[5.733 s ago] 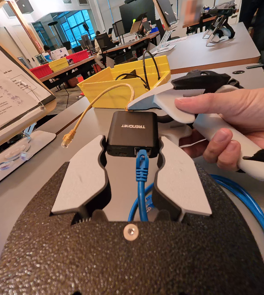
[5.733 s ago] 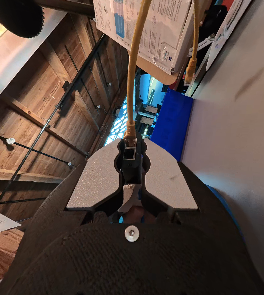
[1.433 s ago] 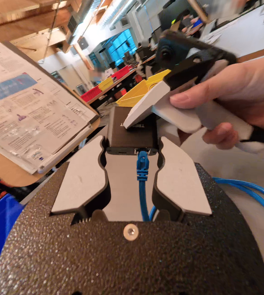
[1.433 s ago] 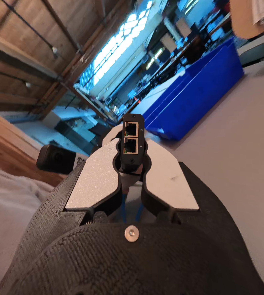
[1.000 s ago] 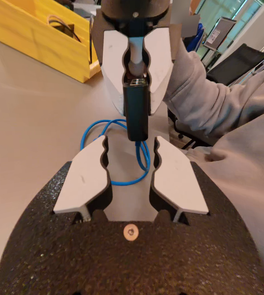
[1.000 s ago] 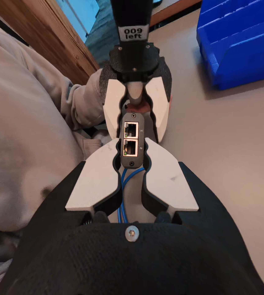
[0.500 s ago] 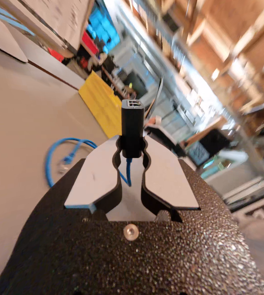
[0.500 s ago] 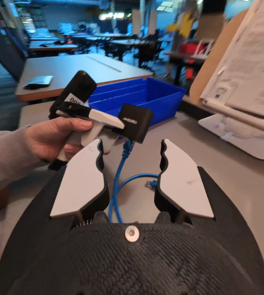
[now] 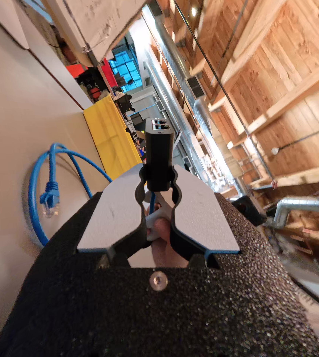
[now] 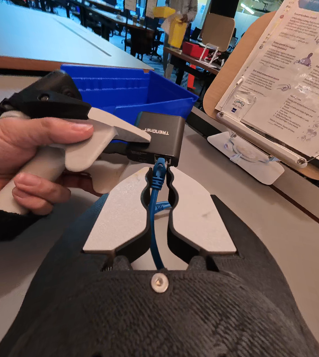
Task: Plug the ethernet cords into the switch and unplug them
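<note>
My left gripper (image 9: 158,168) is shut on the black switch (image 9: 159,154) and holds it on edge above the table, with two empty ports on its far end. In the right wrist view the left gripper (image 10: 135,144) clamps the switch (image 10: 162,131) from the left, held by a hand. A blue ethernet cord's plug (image 10: 158,173) sits in a port on the switch's near face. My right gripper (image 10: 159,170) is closed around that plug's boot. The rest of the blue cord (image 9: 33,183) loops on the table, its free plug (image 9: 49,199) lying loose.
A blue bin (image 10: 116,90) stands behind the switch. A document stand (image 10: 270,77) on a white base is at the right. A yellow bin (image 9: 112,143) sits farther along the grey table (image 10: 270,241). Left and right tips are no more than a few centimetres apart.
The right gripper passed the switch to the left gripper, then opened. It has since moved up to the plugged blue plug and closed around it.
</note>
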Available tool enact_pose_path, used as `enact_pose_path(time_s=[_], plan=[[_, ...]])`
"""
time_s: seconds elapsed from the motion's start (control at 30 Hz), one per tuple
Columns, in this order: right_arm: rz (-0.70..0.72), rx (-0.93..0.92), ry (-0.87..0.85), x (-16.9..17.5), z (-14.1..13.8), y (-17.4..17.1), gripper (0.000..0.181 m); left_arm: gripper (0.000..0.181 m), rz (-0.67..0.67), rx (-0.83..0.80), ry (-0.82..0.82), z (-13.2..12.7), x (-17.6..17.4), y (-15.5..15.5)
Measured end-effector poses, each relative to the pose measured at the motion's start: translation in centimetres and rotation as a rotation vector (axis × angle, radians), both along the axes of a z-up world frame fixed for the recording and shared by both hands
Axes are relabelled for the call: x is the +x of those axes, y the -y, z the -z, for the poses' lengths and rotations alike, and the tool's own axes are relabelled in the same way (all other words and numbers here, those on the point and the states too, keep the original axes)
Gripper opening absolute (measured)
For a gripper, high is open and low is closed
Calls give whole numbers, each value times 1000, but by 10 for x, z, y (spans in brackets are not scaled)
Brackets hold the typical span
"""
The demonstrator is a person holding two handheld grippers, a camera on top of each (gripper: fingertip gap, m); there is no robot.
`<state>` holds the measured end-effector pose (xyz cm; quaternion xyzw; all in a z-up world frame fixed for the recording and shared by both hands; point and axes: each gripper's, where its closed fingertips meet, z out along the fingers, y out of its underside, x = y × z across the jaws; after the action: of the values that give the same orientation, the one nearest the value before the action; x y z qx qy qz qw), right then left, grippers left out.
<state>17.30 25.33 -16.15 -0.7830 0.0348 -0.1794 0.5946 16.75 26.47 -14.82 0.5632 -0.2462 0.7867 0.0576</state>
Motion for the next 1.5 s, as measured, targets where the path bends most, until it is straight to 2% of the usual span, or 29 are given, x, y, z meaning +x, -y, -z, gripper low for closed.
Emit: enact_pose_path(time_s=[0.07, 0.13, 0.17, 0.2, 0.23, 0.3, 0.37, 0.4, 0.47, 0.6, 0.67, 0.8, 1.0, 1.03, 1.1, 1.13, 1.23, 1.33, 1.4, 1.5], plan=[[-63, -27, 28, 0, -5, 5, 13, 24, 51, 132, 107, -6, -3, 6], [-205, -53, -45, -6, -11, 12, 12, 36, 116, 319, 261, -17, -11, 12], [-286, -59, -85, -11, -14, 17, 12, 48, 136, 421, 330, -20, -17, 13], [-353, -61, -85, -14, -17, 24, 12, 67, 125, 531, 365, -21, -20, 12], [-416, -72, -75, -18, -20, 31, 12, 76, 113, 663, 405, -19, -24, 12], [-550, -127, -85, -30, -19, 44, 12, 73, 152, 920, 537, -12, -39, 24], [-653, -229, -79, -40, -9, 53, 12, 66, 217, 1105, 622, 1, -52, 38], [-689, -259, -50, -43, -6, 55, 12, 67, 281, 1159, 641, 9, -58, 47], [-745, -305, -35, -49, -1, 58, 12, 80, 320, 1206, 630, 15, -59, 54], [-793, -310, -44, -53, -1, 57, 12, 64, 335, 1236, 687, 17, -64, 62], [-811, -279, -18, -55, -4, 58, 12, 62, 345, 1218, 704, 15, -67, 61], [-819, -255, -12, -55, -8, 57, 12, 61, 317, 1161, 725, 8, -67, 60], [-748, -257, -16, -42, -6, 54, 12, 61, 255, 1226, 697, 10, -54, 59], [-709, -228, -16, -36, -9, 52, 13, 61, 217, 1219, 696, 9, -50, 57], [-562, -121, -32, -18, -25, 48, 36, 61, 171, 1181, 680, 9, -45, 52], [-471, -55, -67, -8, -35, 50, 40, 61, 130, 1173, 664, 9, -40, 47], [-245, 162, -230, 4, -56, 61, 48, 61, 0, 1170, 625, 5, -30, 28], [-51, 392, -493, 6, -47, 71, 43, 61, -92, 1236, 617, 4, -24, 17], [-29, 536, -704, 0, -37, 67, 41, 61, -127, 1233, 637, 2, -23, 19], [-100, 671, -1008, -9, -25, 49, 39, 61, -125, 1221, 676, 2, -25, 29]])
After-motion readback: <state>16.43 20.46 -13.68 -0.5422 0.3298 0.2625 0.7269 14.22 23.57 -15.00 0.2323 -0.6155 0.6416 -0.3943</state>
